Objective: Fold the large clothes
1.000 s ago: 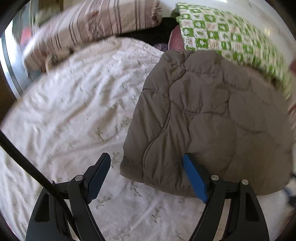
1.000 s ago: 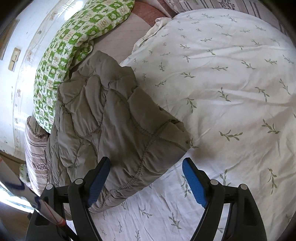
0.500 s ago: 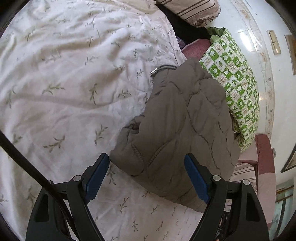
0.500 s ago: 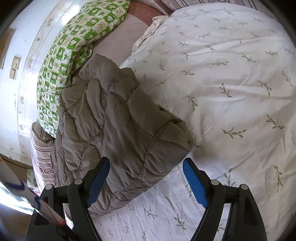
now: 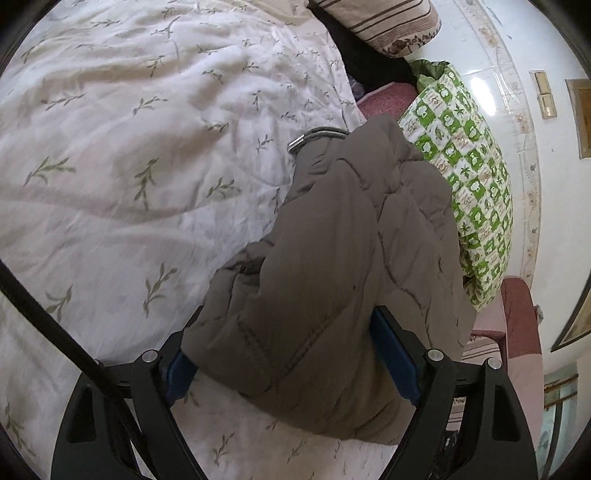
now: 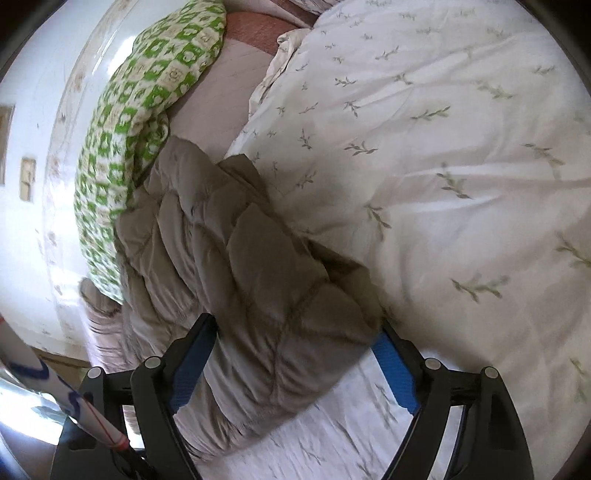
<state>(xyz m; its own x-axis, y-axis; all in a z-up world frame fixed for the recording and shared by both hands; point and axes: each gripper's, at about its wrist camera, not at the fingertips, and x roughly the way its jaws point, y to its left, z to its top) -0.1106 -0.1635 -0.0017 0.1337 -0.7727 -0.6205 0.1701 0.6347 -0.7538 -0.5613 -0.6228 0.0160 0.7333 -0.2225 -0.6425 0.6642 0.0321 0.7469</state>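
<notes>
A folded grey-brown quilted jacket (image 5: 343,258) lies on the white leaf-print bedspread (image 5: 147,147). In the left wrist view my left gripper (image 5: 291,350) is open, its blue pads on either side of the jacket's near end, which bulges between them. In the right wrist view the jacket (image 6: 258,280) fills the gap of my open right gripper (image 6: 295,362), with the blue fingers (image 6: 393,365) straddling its near corner. A grey strap with a metal end (image 5: 314,136) sticks out at the jacket's far edge.
A green-and-white checked pillow (image 5: 469,173) lies beside the jacket against a white tiled wall (image 5: 535,221); it also shows in the right wrist view (image 6: 147,107). A striped pillow (image 5: 384,22) sits at the head of the bed. Open bedspread (image 6: 443,147) spreads beside the jacket.
Both grippers have moved forward onto the jacket, so its near end now sits between each pair of fingers. The left camera swung round from its view a second ago.
</notes>
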